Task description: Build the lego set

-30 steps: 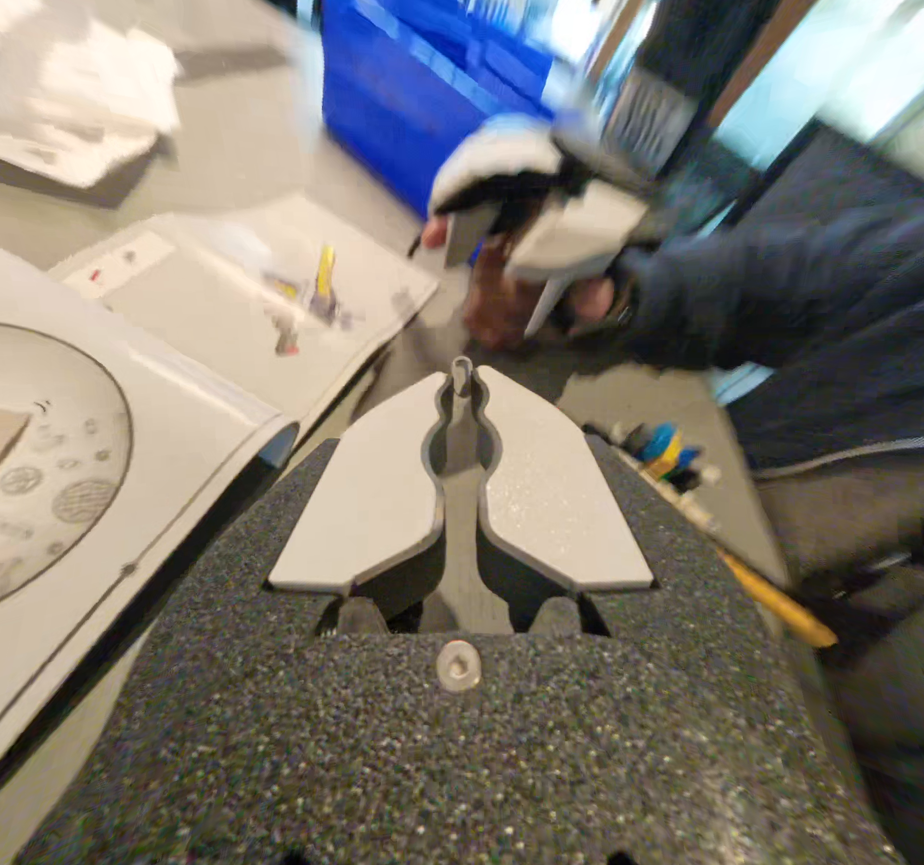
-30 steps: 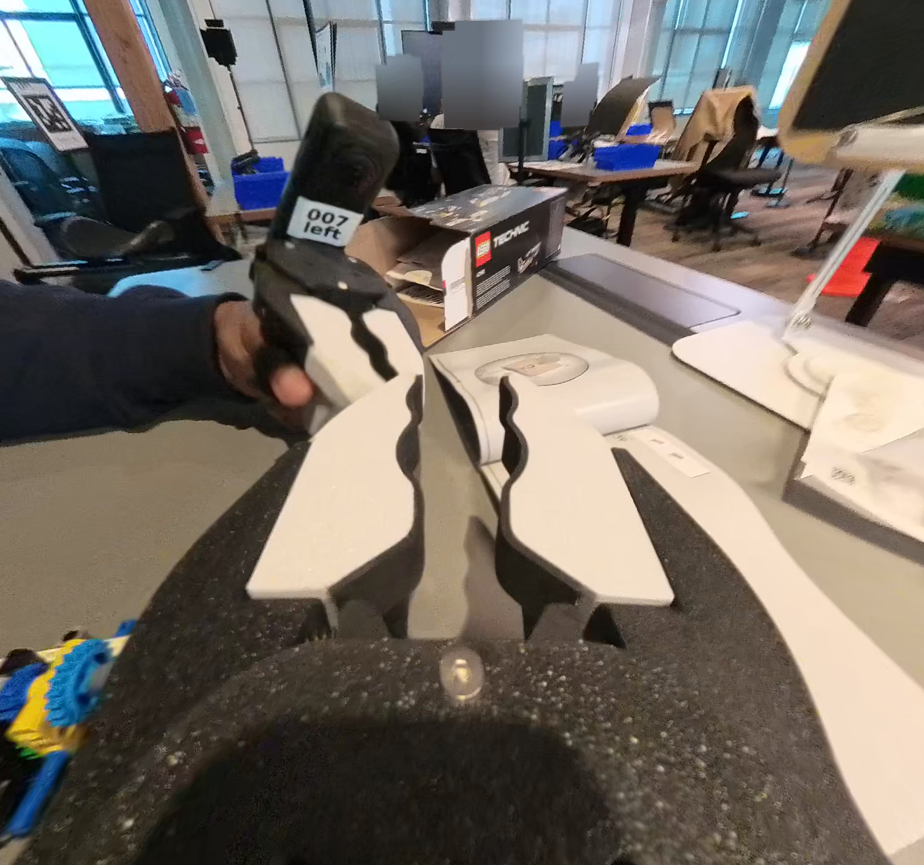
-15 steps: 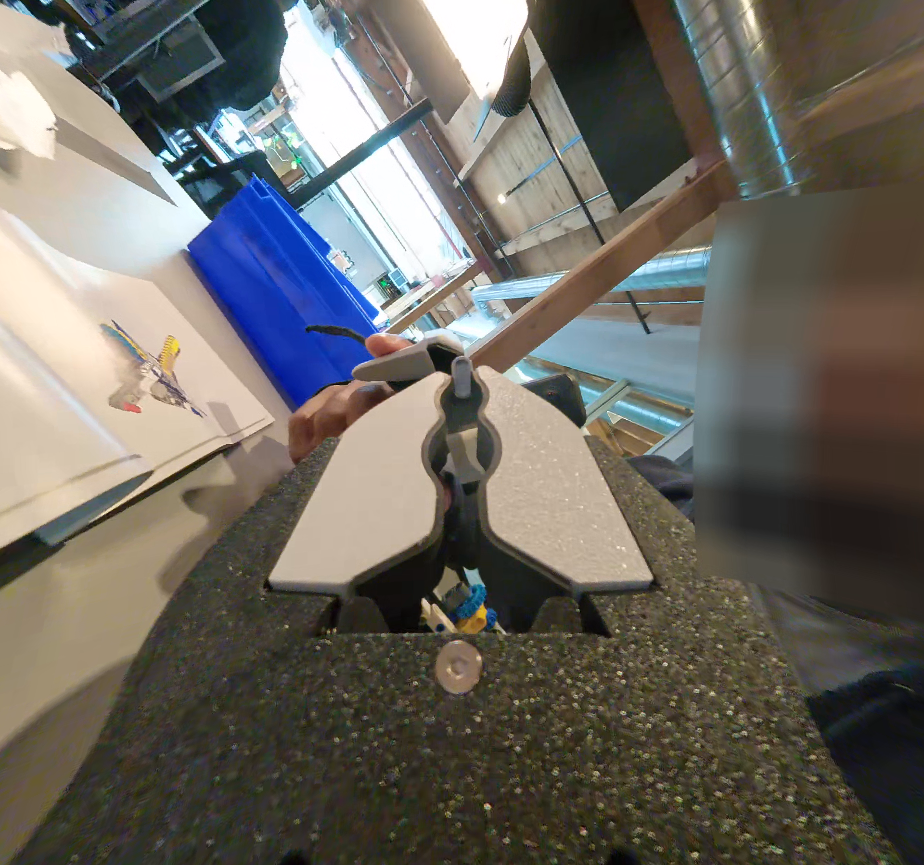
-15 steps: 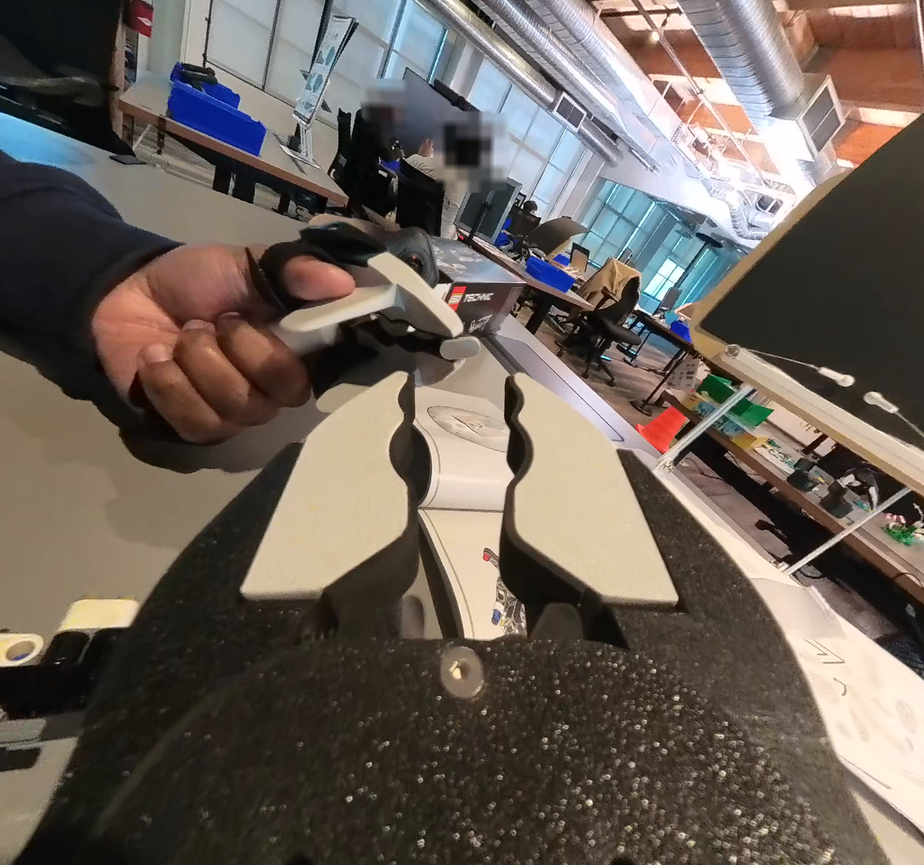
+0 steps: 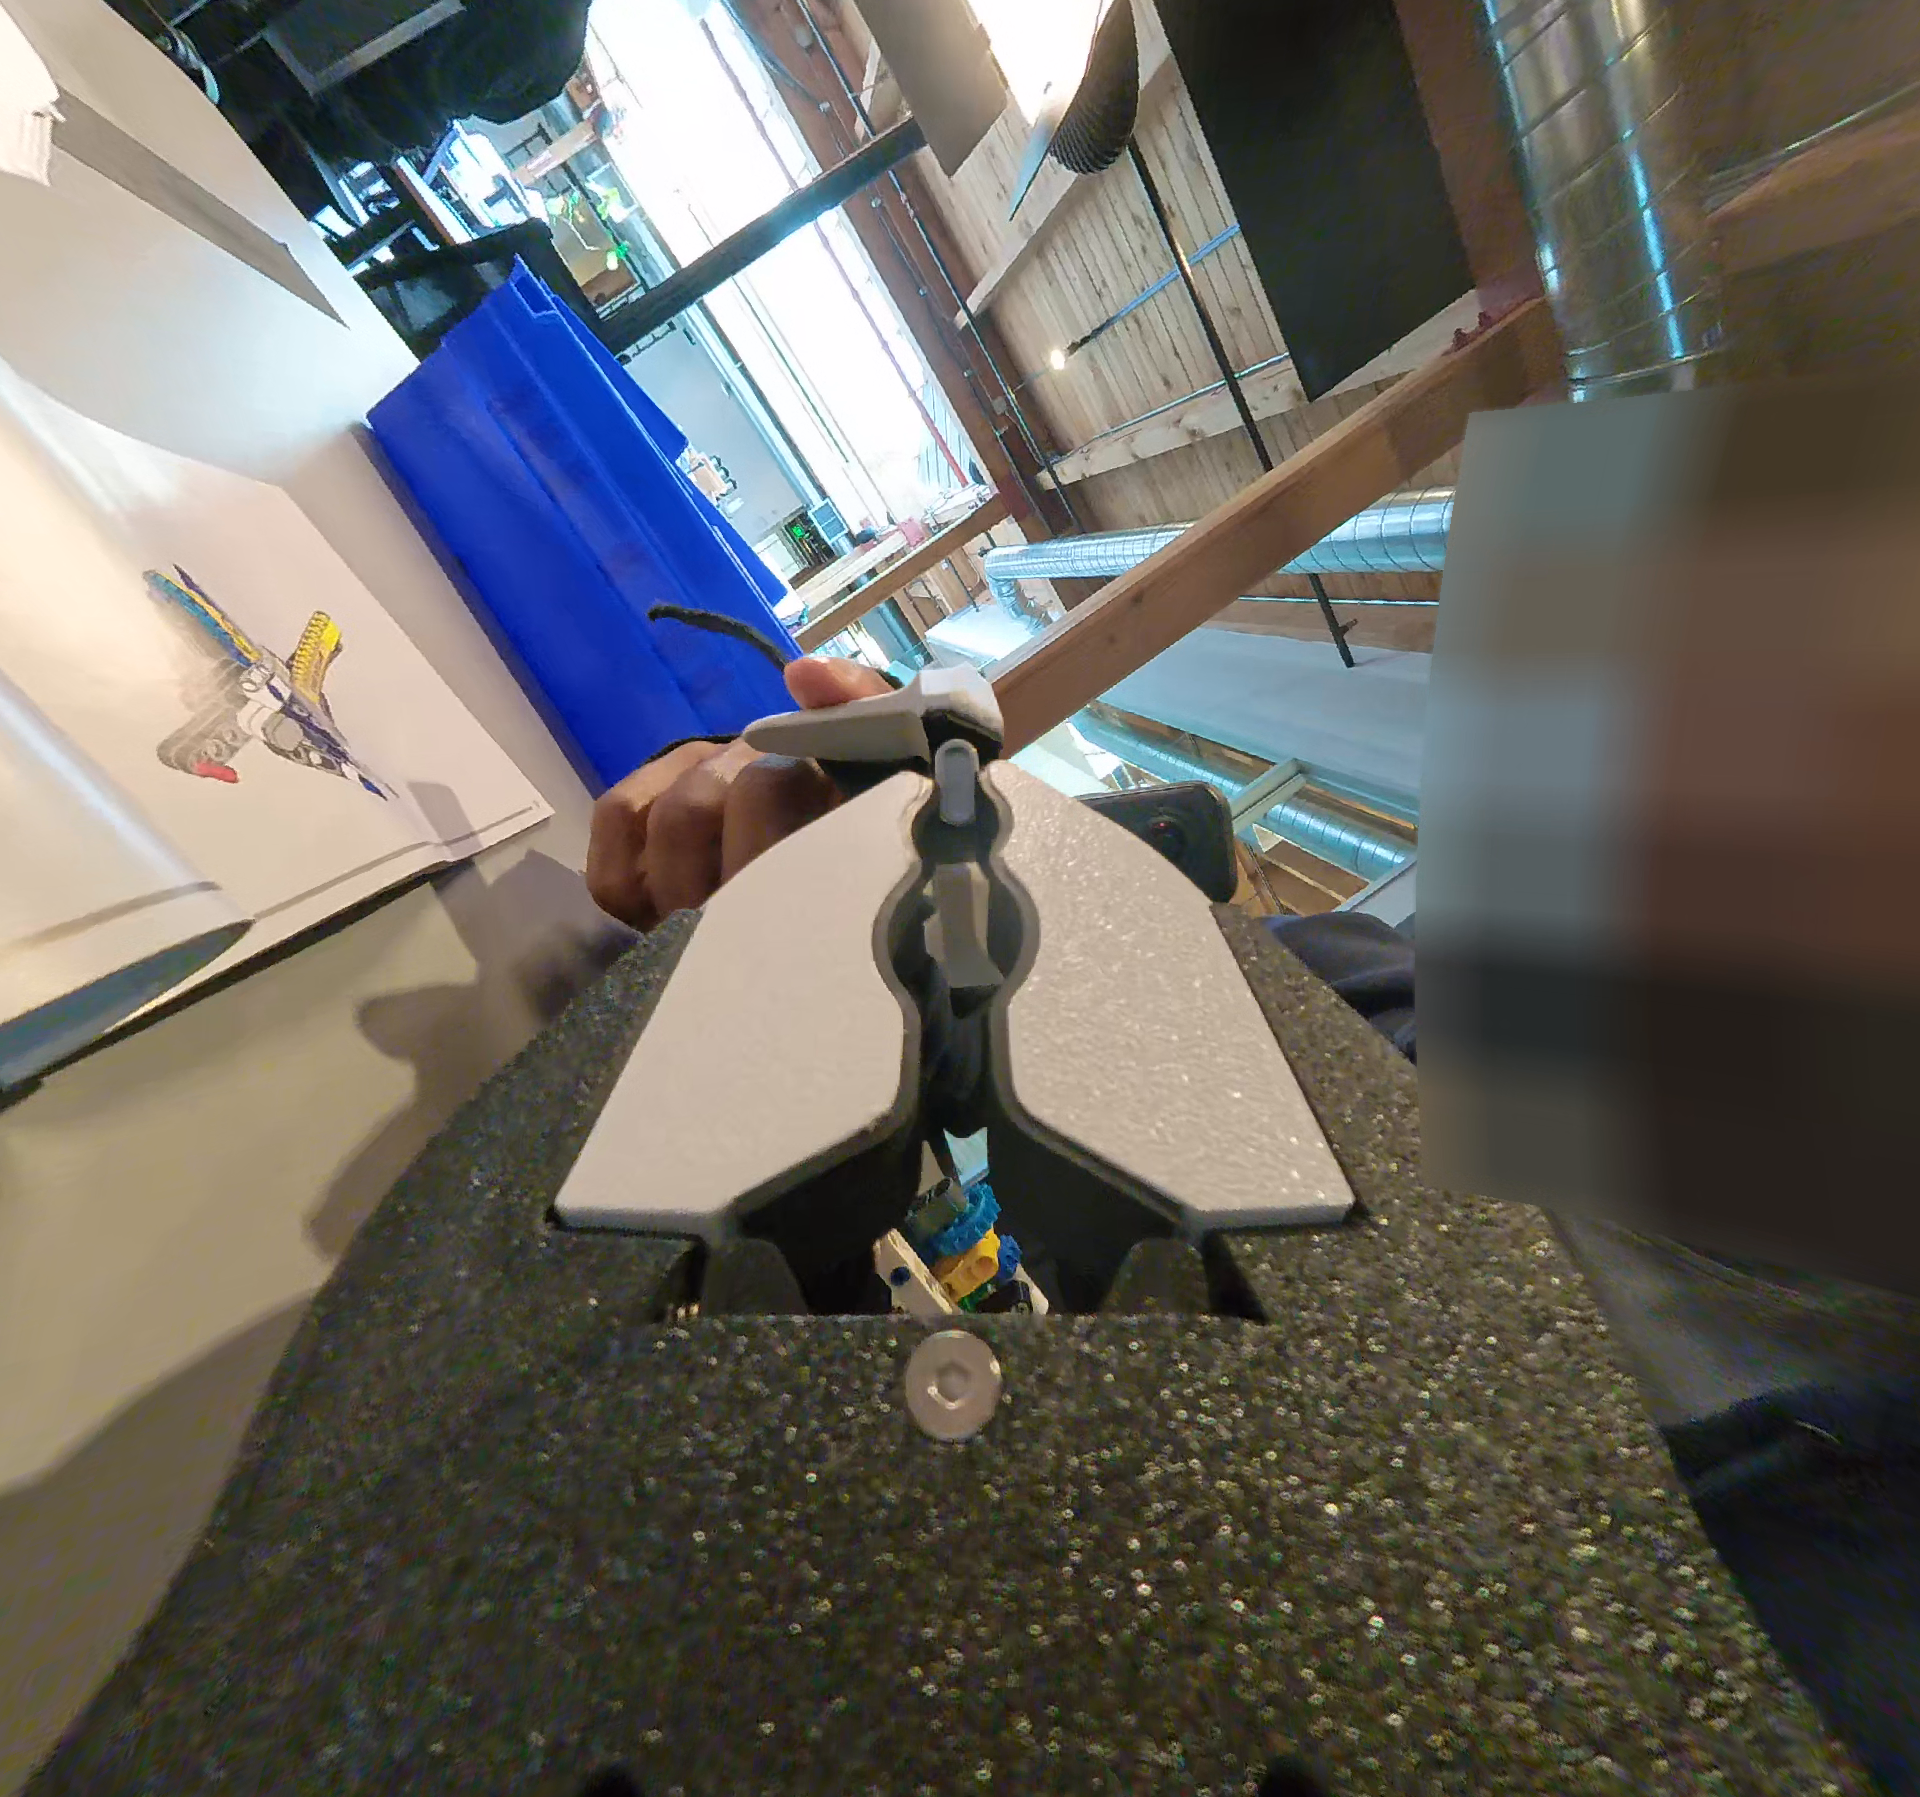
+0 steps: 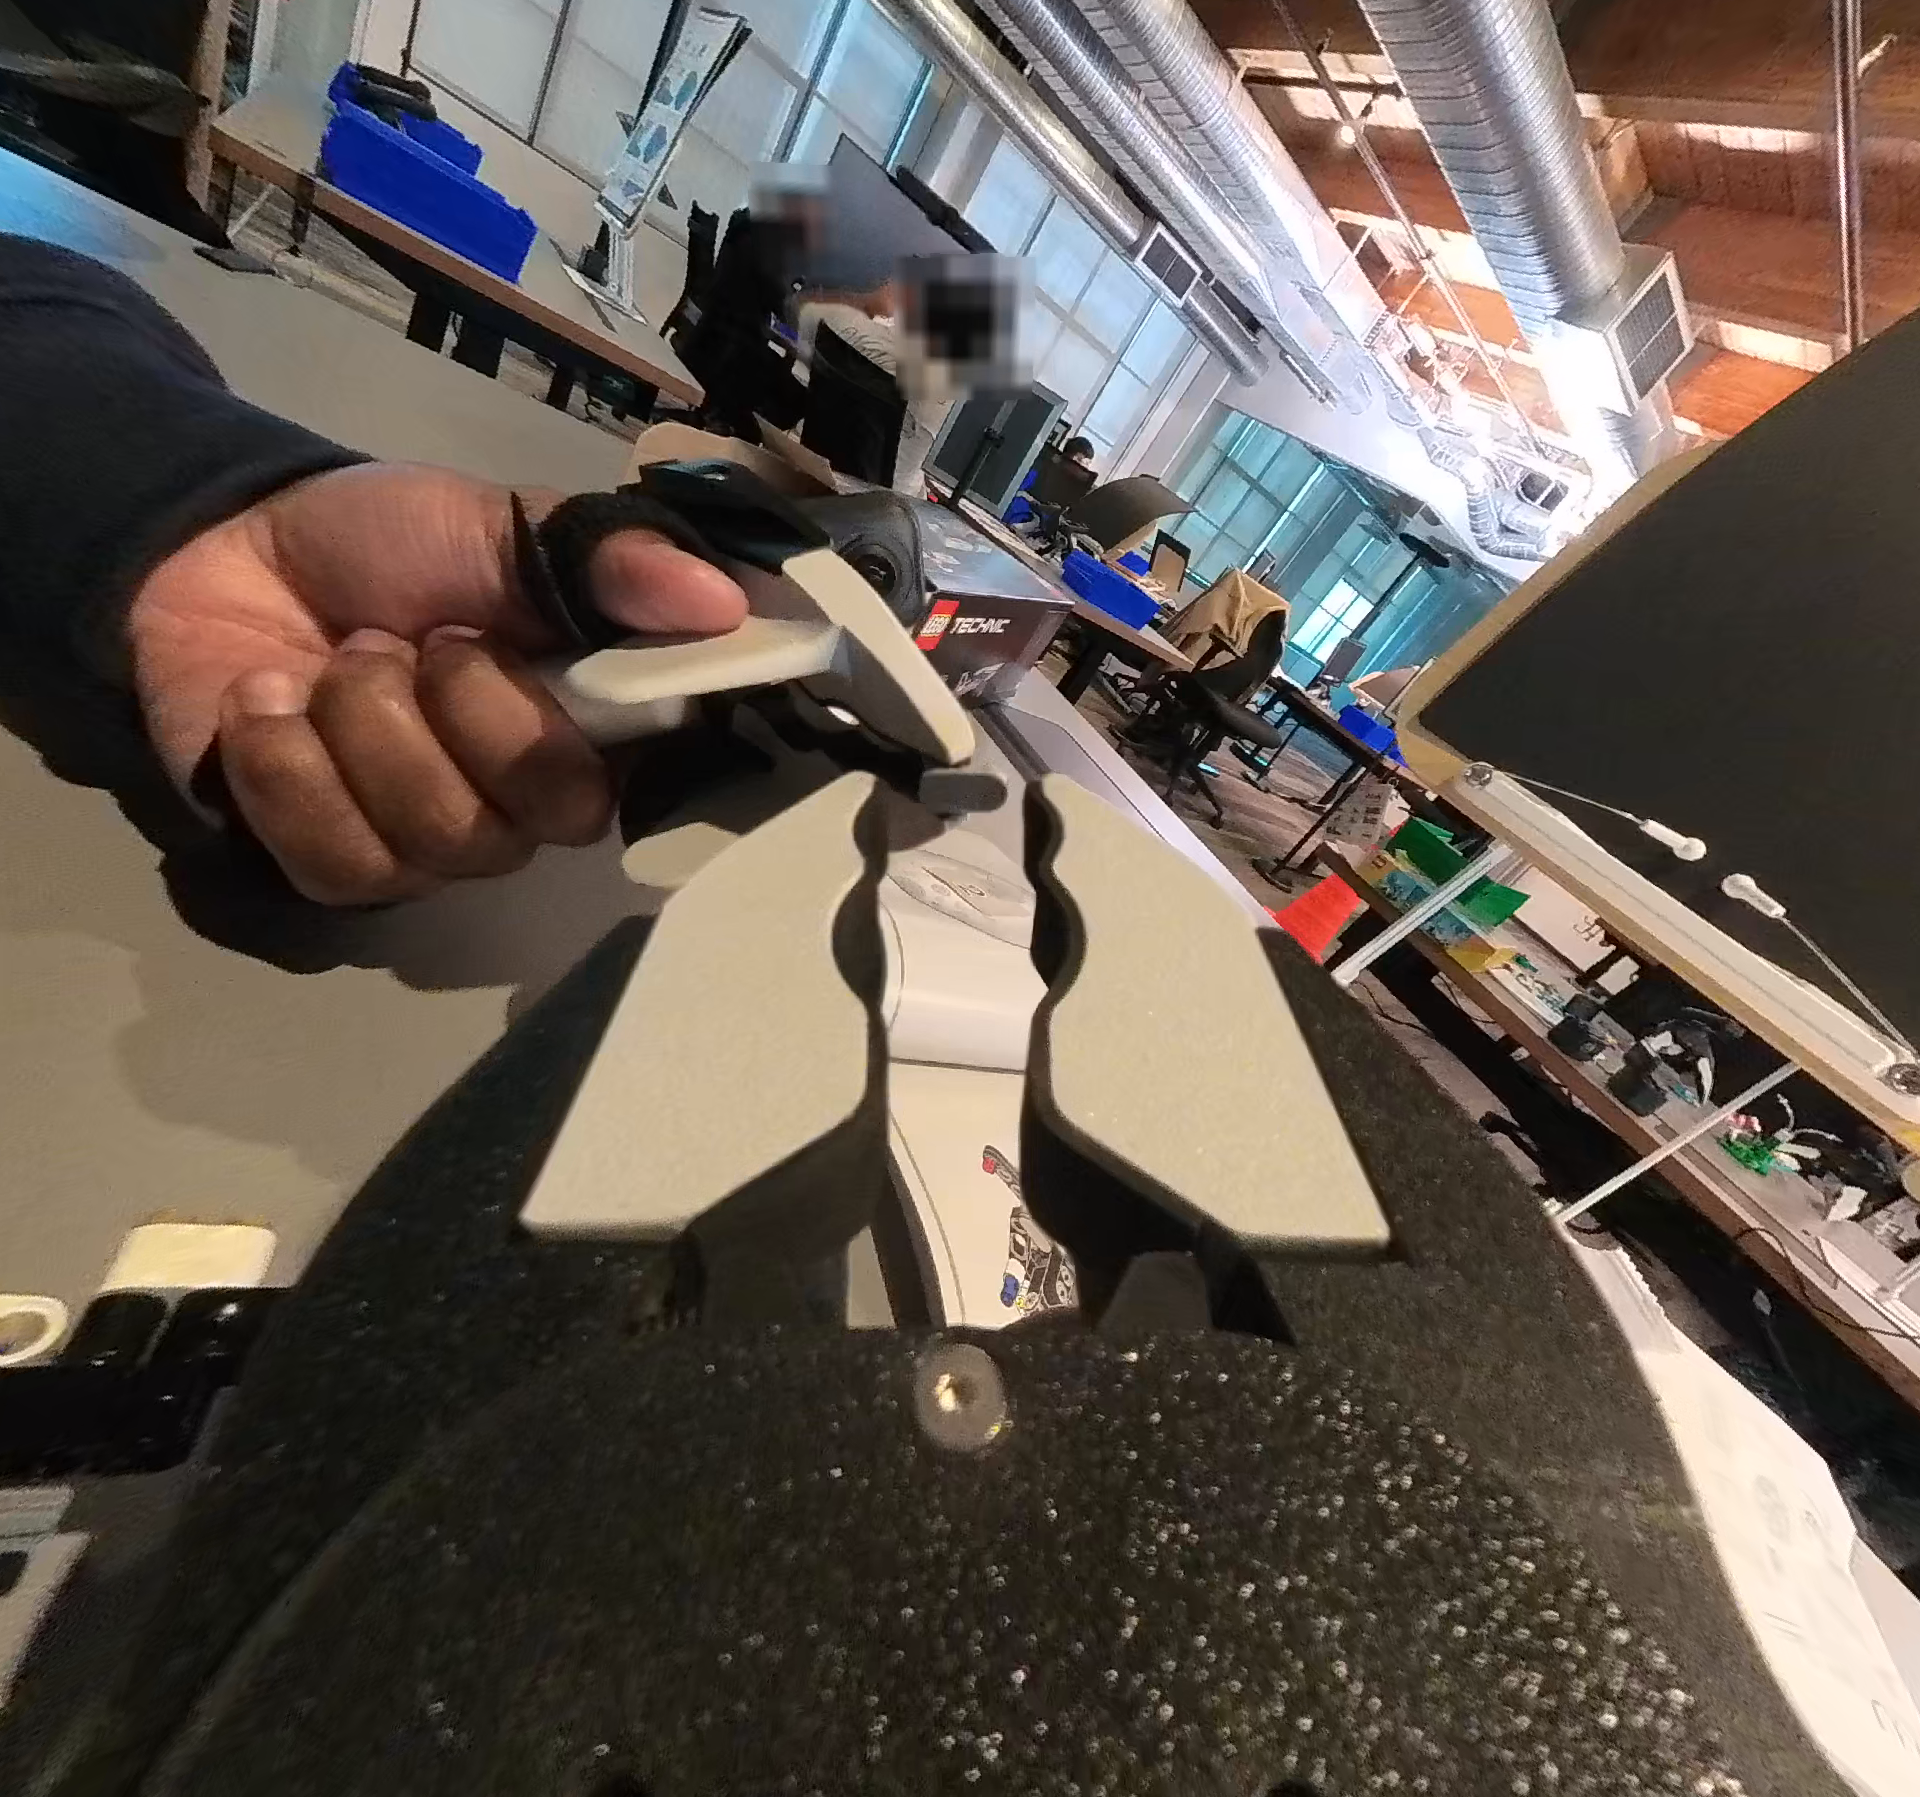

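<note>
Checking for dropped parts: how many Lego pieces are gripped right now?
1: a small grey Lego pin pinched at the tips of the left hand-held gripper. The right hand-held gripper is open, empty. More of the pin may be hidden inside the grip.

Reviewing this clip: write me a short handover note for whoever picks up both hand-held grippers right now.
Left hand-held gripper: shut on a small grey pin, raised and tilted up off the table.
Right hand-held gripper: open, empty, its tips facing the left one's tips at close range.
Things: the partly built model, blue, yellow and white, shows low between the left fingers. The open instruction booklet lies on the table, a blue bin behind it. The set's box stands farther back.
Done: pin picked up.
Left: probably pass the pin across or fit it to the model, then go on by the booklet.
</note>
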A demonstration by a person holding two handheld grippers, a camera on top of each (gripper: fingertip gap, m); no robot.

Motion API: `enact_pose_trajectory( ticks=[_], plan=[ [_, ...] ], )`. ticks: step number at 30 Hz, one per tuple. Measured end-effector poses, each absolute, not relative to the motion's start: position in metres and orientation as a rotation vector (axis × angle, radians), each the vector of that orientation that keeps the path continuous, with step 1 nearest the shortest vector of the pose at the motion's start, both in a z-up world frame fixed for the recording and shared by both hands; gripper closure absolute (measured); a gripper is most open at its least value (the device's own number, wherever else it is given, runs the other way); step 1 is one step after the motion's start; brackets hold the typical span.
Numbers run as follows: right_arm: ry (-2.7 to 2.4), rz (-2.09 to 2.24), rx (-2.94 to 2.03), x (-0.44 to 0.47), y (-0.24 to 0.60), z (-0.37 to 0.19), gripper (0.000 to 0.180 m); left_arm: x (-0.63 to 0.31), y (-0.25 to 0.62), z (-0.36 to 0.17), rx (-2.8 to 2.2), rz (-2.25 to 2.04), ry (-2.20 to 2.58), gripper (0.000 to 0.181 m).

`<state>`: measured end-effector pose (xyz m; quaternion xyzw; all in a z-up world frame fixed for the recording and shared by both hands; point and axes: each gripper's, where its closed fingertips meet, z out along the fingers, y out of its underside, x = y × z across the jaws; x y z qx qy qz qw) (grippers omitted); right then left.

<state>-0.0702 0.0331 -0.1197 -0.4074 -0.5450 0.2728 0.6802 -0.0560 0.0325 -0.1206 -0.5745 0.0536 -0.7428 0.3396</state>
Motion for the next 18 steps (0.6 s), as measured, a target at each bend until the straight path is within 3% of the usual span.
enact_pose_trajectory(
  ticks=[3,11,18],
  plan=[
    [-1.222,0.603,-0.91,-0.07,0.033,-0.119,0.163,-0.054,0.031,-0.122,-1.508,-1.933,0.145,0.174],
    [-1.237,0.607,-0.934,-0.069,0.035,-0.122,0.164,-0.055,0.033,-0.123,-1.535,-1.89,0.164,0.174],
    [-1.237,0.487,-1.016,-0.069,0.051,-0.131,0.164,-0.068,0.045,-0.124,-1.652,-1.335,0.348,0.168]
  ],
)
